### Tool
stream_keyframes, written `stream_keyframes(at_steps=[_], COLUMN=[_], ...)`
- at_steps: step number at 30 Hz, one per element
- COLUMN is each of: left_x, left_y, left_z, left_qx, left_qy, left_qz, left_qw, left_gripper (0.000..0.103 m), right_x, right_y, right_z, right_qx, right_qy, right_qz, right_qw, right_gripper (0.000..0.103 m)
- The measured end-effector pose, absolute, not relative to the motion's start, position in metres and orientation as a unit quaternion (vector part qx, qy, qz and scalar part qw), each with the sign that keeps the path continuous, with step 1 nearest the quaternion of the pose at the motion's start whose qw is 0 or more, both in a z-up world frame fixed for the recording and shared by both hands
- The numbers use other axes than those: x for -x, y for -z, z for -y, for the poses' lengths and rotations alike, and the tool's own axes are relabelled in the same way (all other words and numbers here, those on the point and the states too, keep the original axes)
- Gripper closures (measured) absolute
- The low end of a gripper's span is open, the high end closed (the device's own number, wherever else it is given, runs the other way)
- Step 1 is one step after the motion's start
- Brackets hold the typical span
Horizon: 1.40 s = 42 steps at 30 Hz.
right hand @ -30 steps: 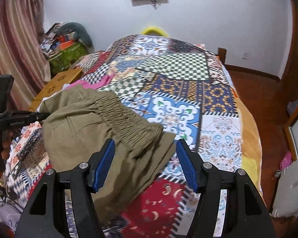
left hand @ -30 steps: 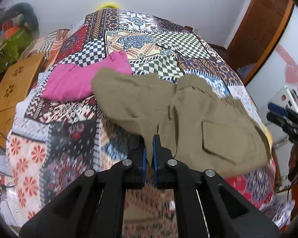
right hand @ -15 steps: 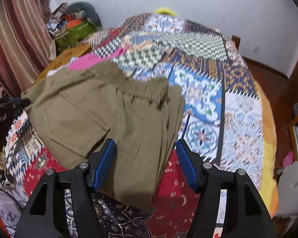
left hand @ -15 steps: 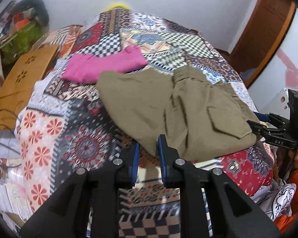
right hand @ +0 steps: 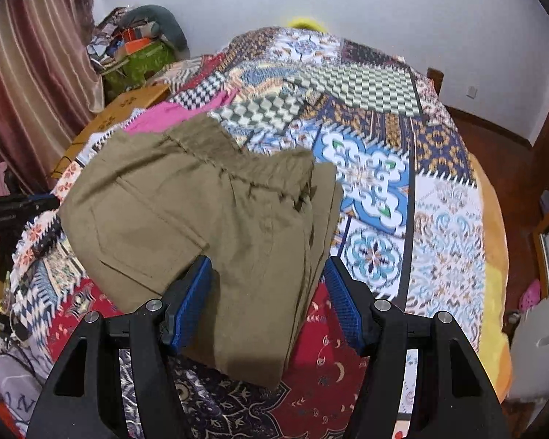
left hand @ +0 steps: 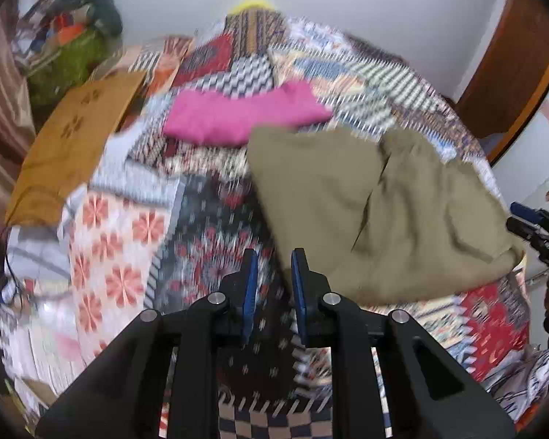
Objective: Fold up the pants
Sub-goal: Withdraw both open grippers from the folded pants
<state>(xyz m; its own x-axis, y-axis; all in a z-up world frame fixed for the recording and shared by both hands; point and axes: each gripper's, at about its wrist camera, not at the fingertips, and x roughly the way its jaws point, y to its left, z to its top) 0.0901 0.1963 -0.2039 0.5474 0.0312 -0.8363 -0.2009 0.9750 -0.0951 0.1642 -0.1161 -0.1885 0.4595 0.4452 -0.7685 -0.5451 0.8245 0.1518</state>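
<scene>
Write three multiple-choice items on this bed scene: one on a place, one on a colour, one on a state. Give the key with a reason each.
1. Where do the olive pants lie?
A. on the patchwork bedspread
B. on the floor
C. over a chair

2. What colour is the folded garment beyond the pants?
A. yellow
B. pink
C. white

3. What is between the left gripper fingers?
A. a pant leg
B. the pink cloth
C. nothing

Key: A, the bedspread shows all round them; B, bright pink; C, only bedspread behind the narrow gap.

Matt olive cloth pants (right hand: 216, 216) lie on a patterned woven bedspread (right hand: 446, 219); claw pads (right hand: 344, 307) ribbed.
</scene>
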Motion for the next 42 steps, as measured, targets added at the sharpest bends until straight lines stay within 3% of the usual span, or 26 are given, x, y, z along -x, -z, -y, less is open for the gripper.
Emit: stream_keyframes(at_steps=[6,10,14,25,31,39,42], left_x=[-0.132,-0.164,-0.188,-0.208,-0.199,-0.165,-0.151], left_y=[0.188,0.204,0.228,0.267,0.235,0.197,0.192], left_z=[-0.182,-0.164,-0.159,-0.183,-0.167,-0.166,-0.168], left_qx=[0.086,0.076,0.076,0.115,0.064,0.068,0.064], left_qy=[-0.008,0.027,0.037,0.022,-0.003,-0.009,-0.019], left_qz=[-0.461,-0.480,-0.504,-0.517,-0.495,-0.454,-0.446], left_qw=[0.883,0.874,0.860,0.848,0.867,0.888,0.892], left_gripper=[0.085,0.085,0.085,0.086,0.086,0.085,0.076], right_x=[-0.177,-0.190,-0.201,-0.211,-0.206,-0.190,-0.187], right_y=[0.169,0.170,0.181,0.214,0.199,0.175,0.169], right_z=[0.104,0.091,0.080,0.088,0.095,0.110,0.116], right_qx=[0.060,0.055,0.056,0.057,0.054,0.046,0.042], right_qy=[-0.305,-0.319,-0.332,-0.329,-0.322,-0.302,-0.285], right_qz=[-0.398,-0.394,-0.409,-0.444,-0.445,-0.423,-0.421], right_qw=[0.863,0.860,0.848,0.831,0.834,0.853,0.860], right_gripper=[0.044,0.044,0.052,0.054,0.054,0.052,0.050])
